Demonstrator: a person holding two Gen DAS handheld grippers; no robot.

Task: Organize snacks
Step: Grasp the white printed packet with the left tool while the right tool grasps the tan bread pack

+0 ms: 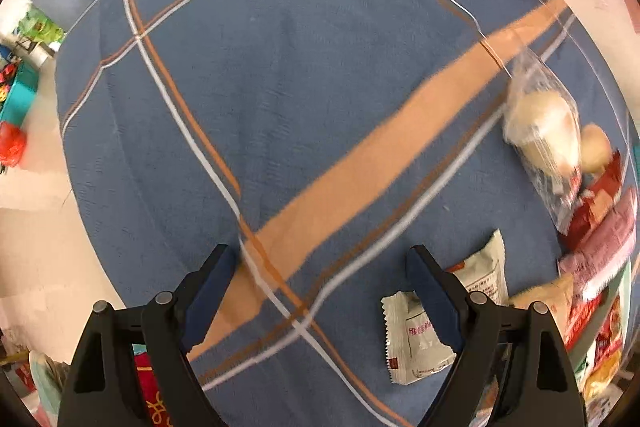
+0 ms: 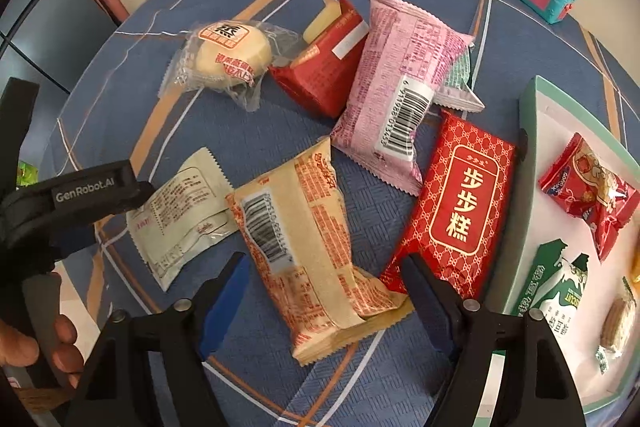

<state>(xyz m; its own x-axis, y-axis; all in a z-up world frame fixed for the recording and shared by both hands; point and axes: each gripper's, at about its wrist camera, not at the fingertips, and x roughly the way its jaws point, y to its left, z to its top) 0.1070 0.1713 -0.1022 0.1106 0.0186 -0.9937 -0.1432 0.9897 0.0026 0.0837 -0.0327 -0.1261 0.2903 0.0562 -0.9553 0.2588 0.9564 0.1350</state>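
R tool [image 2: 324,279] jaws apart, straddling beige snack pack [image 2: 316,247] on tabletop [image 2: 168,123], no grip yet. L tool [image 1: 322,279] wide apart, empty, over bare cloth. Tray [image 2: 532,163] at right.

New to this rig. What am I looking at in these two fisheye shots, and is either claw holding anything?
No robot arm: a person carries a two-finger gripper in each hand, with a camera looking along the fingers. The left view shows the left gripper open over a blue plaid tablecloth, holding nothing. The right view shows the right gripper with its jaws either side of a beige snack packet; the pads do not press it yet. Around it lie a red packet, a pink packet and a tray with sorted snacks.
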